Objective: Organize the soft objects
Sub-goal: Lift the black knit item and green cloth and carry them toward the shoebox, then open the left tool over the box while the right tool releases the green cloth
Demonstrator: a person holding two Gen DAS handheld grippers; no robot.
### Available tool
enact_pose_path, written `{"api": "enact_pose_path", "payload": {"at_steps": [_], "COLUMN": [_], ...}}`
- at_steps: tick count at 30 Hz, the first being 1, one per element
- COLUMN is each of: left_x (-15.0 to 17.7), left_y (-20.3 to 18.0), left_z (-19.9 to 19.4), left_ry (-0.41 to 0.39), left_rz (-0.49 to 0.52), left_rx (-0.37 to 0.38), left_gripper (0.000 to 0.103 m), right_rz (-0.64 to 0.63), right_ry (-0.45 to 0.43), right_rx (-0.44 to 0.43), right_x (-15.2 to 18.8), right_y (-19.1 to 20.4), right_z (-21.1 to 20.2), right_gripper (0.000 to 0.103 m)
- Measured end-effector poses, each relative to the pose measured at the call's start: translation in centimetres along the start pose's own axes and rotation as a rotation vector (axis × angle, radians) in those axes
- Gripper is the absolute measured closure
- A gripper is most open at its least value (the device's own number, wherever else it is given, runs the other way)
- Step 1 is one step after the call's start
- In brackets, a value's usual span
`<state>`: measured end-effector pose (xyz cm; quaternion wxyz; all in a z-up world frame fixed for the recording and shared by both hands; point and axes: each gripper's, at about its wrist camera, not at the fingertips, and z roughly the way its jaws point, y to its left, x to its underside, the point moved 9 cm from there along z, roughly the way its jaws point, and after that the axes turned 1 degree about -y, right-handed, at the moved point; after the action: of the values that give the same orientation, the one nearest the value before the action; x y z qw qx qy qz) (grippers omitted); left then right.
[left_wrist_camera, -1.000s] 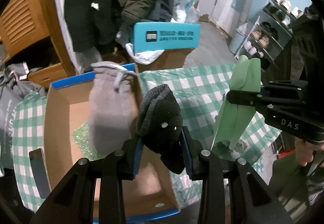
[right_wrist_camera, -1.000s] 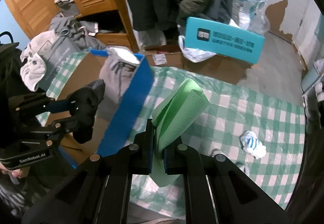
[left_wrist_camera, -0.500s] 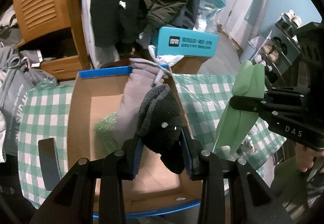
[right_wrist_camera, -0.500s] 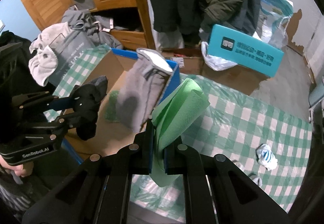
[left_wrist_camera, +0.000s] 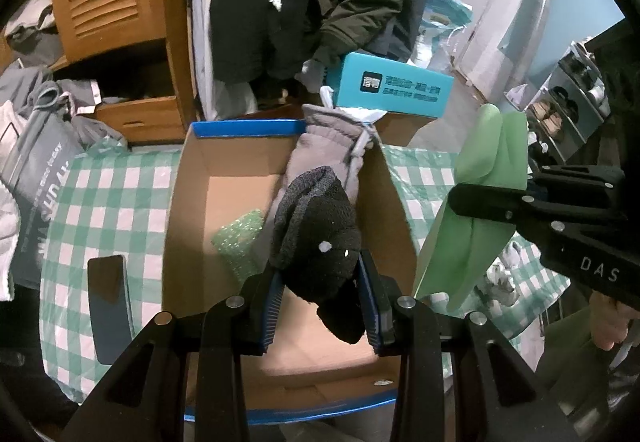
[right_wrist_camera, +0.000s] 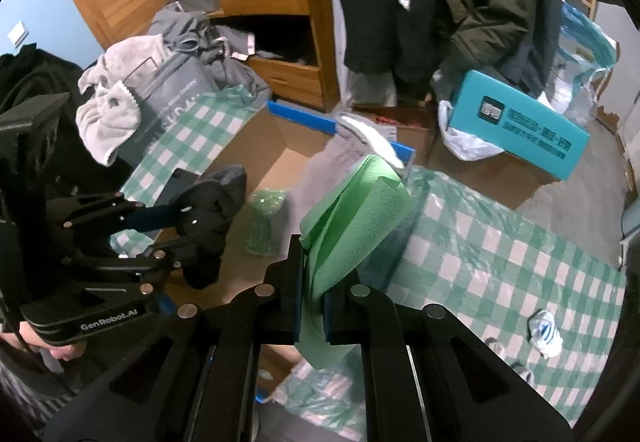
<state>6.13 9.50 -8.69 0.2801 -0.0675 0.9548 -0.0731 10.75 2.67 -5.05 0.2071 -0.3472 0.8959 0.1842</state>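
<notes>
The left claw (left_wrist_camera: 320,296) grips a black sock (left_wrist_camera: 316,238) over the open cardboard box (left_wrist_camera: 188,202) on the checked counter (left_wrist_camera: 108,202). Inside the box lie a green sparkly piece (left_wrist_camera: 240,238) and a grey pouch (left_wrist_camera: 320,150) leaning on its far wall. The right claw (right_wrist_camera: 311,306) is pinched tight on a green cloth (right_wrist_camera: 352,226). Only the left view shows the shoe rack (left_wrist_camera: 568,110) far right; only the right view shows 1 striped sock (right_wrist_camera: 544,332) on the counter's right.

The left claw (left_wrist_camera: 320,302) grips a black sock (left_wrist_camera: 316,242) above the cardboard box (left_wrist_camera: 392,210), beside the right claw (left_wrist_camera: 492,202) clamping green cloth (left_wrist_camera: 472,226).
</notes>
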Motion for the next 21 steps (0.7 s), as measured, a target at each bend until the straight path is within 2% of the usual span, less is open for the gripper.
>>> {"api": "enact_pose_path", "payload": {"at_steps": [8,16,18,19,20,21], "left_x": [0.4,1.0,1.1,1.2,1.2,1.2], "left_y": [1.4,2.6,2.9,3.1,3.1,3.2], "left_z": [0.2,1.1,1.2,1.3,1.3,1.3], "left_ry": [0.008,0.038,0.044,0.048,0.048,0.046], "left_rz": [-0.02,-0.035,-0.038,-0.04,-0.042,-0.043], "left_rx": [-0.013,-0.056,-0.063,-0.068,-0.071,-0.076], "left_gripper": [0.067,0.066,0.065,0.061,0.06,0.056], "right_rz": [-0.023,-0.03,-0.025,-0.019,-0.016,-0.012], "right_ry": [0.046,0.119,0.14,0.147,0.152,0.154], "right_rx": [-0.03,-0.061,-0.064,-0.063,-0.064,-0.066], "right_x": [0.2,1.6,2.0,2.1,2.2,2.3], "right_y": [2.0,2.8,2.8,2.6,2.6,2.5], "right_z": [2.0,4.3,4.7,4.9,5.0,5.1], "right_gripper": [0.096,0.096,0.09,0.084,0.07,0.061]}}
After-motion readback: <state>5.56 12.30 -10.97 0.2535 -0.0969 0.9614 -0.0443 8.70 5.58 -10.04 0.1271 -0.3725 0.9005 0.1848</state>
